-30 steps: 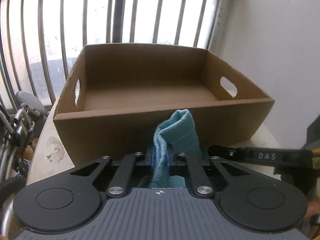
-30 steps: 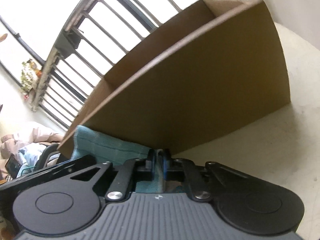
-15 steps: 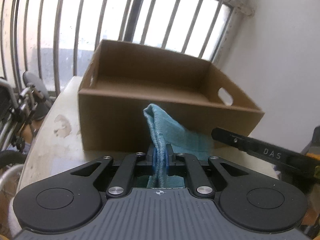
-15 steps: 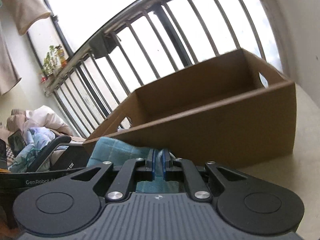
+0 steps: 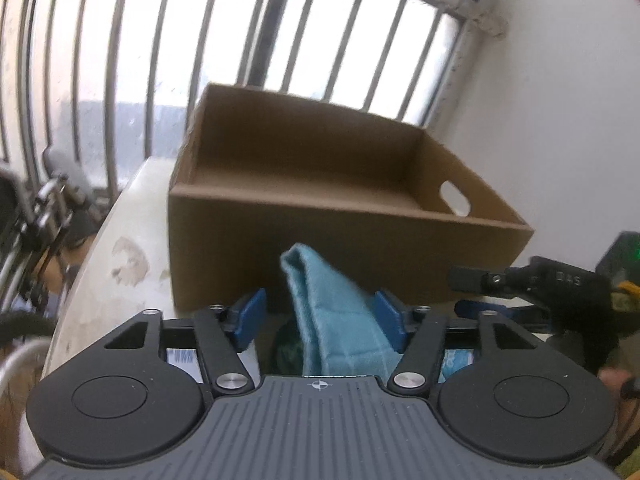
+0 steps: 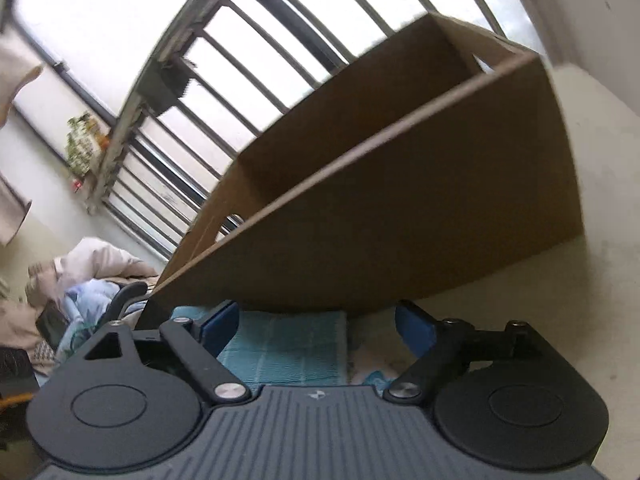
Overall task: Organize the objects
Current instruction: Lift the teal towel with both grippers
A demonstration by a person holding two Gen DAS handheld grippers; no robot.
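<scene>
Both jaws have just been opening: I am releasing the teal cloth (image 5: 336, 320) between my left gripper (image 5: 318, 314) and right gripper (image 6: 318, 326), short of the cardboard box (image 5: 320, 248), probably for regripping.

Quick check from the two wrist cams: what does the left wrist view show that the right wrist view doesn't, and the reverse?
Left wrist only: the box's oval handle cutout, the other gripper reaching in from the right edge, and a metal frame beyond the table's left edge.

Right wrist only: a heap of pale laundry at far left, and the teal cloth lying flat rather than peaked.

Both: the cardboard box on the white table, the barred window, and the teal cloth between jaws that have just been opening on the left gripper and right gripper.
</scene>
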